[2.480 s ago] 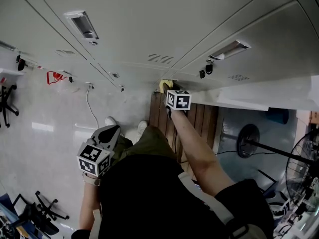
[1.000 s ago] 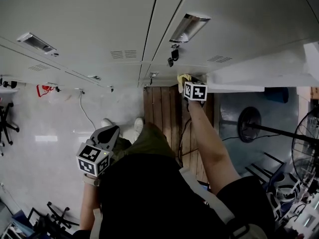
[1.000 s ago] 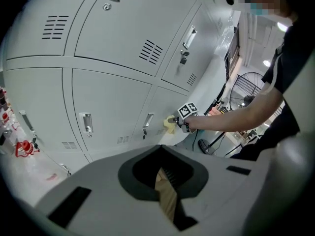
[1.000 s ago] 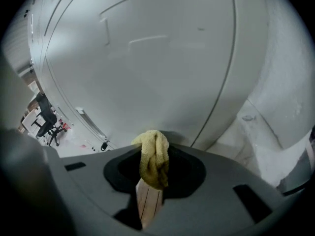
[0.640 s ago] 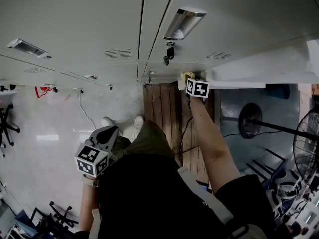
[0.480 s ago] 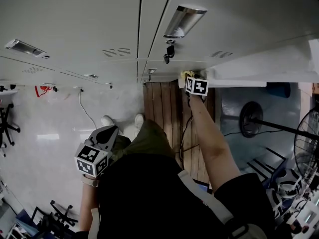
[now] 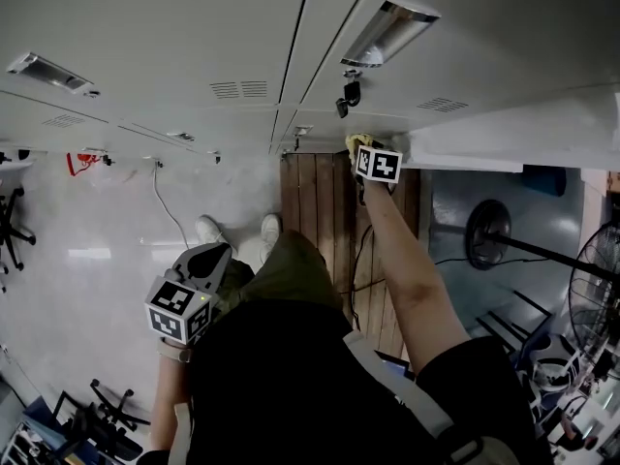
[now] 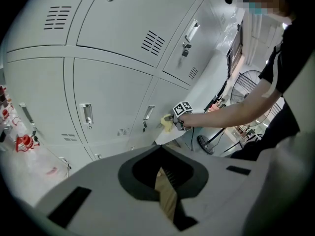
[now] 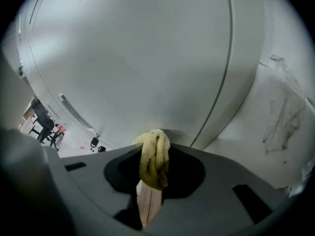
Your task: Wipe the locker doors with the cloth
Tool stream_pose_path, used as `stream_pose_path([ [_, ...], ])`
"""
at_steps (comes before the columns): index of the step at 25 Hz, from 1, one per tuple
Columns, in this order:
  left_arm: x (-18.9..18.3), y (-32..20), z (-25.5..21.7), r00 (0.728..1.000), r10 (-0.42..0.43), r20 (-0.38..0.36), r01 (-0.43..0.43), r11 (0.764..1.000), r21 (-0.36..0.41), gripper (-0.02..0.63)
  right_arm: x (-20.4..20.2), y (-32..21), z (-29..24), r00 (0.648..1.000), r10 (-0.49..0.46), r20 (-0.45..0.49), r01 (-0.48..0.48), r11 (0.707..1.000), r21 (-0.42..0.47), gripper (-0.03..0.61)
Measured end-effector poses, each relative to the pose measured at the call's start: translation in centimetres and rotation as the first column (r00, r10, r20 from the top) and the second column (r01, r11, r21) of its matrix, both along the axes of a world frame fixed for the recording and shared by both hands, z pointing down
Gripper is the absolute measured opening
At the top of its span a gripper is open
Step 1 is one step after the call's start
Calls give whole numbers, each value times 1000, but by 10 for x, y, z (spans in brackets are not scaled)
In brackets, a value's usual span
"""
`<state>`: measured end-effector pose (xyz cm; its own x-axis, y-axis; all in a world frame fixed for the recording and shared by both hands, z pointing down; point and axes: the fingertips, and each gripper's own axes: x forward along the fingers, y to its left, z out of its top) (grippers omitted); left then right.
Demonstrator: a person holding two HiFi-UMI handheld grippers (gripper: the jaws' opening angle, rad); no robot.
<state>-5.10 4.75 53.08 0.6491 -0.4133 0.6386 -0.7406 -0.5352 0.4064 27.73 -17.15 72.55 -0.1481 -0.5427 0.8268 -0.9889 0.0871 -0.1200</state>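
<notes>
A yellow cloth [image 9: 154, 159] is bunched between the jaws of my right gripper [image 9: 150, 191], which is shut on it. The cloth's end presses against a pale grey locker door [image 9: 147, 58] beside a vertical door seam. In the head view the right gripper [image 7: 360, 153] is stretched out at arm's length, with the cloth [image 7: 355, 143] at the low edge of the lockers [image 7: 194, 27]. My left gripper [image 7: 215, 257] hangs by the person's hip, shut on nothing. From the left gripper view its jaws [image 8: 165, 191] point at the lockers [image 8: 108, 87] and the far cloth [image 8: 167, 123].
A lock with hanging keys [image 7: 349, 95] and a metal handle [image 7: 392, 27] sit just above the cloth. An open white door panel [image 7: 504, 143] juts out at right. Below are a wooden floor strip [image 7: 320, 211], a weight plate [image 7: 484, 235], a fan [image 7: 596, 308] and office chairs [image 7: 107, 424].
My right gripper has carried the cloth rightward along the low edge of the locker doors, past the keyed lock, then slightly back left. The left gripper has stayed by the hip.
</notes>
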Motion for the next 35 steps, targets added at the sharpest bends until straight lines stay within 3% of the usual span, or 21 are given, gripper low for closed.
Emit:
stream_pose_path([
  [10, -16, 8, 7, 999, -52, -1, 52, 999, -5, 9, -70, -3, 12, 992, -104, 67, 105, 994, -6, 87],
  [21, -38, 21, 14, 994, -106, 18, 106, 994, -28, 9, -126, -5, 34, 966, -122, 227, 119, 993, 27, 87],
  [26, -43, 20, 17, 993, -110, 47, 111, 994, -8, 9, -132, -6, 44, 953, -114, 279, 105, 993, 48, 87],
  [31, -53, 20, 29, 985, -113, 127, 112, 994, 17, 9, -135, -5, 56, 919, -118, 377, 90, 992, 91, 87],
  [35, -53, 19, 36, 983, -110, 144, 108, 994, 23, 9, -142, -6, 67, 895, -122, 430, 78, 990, 117, 87],
])
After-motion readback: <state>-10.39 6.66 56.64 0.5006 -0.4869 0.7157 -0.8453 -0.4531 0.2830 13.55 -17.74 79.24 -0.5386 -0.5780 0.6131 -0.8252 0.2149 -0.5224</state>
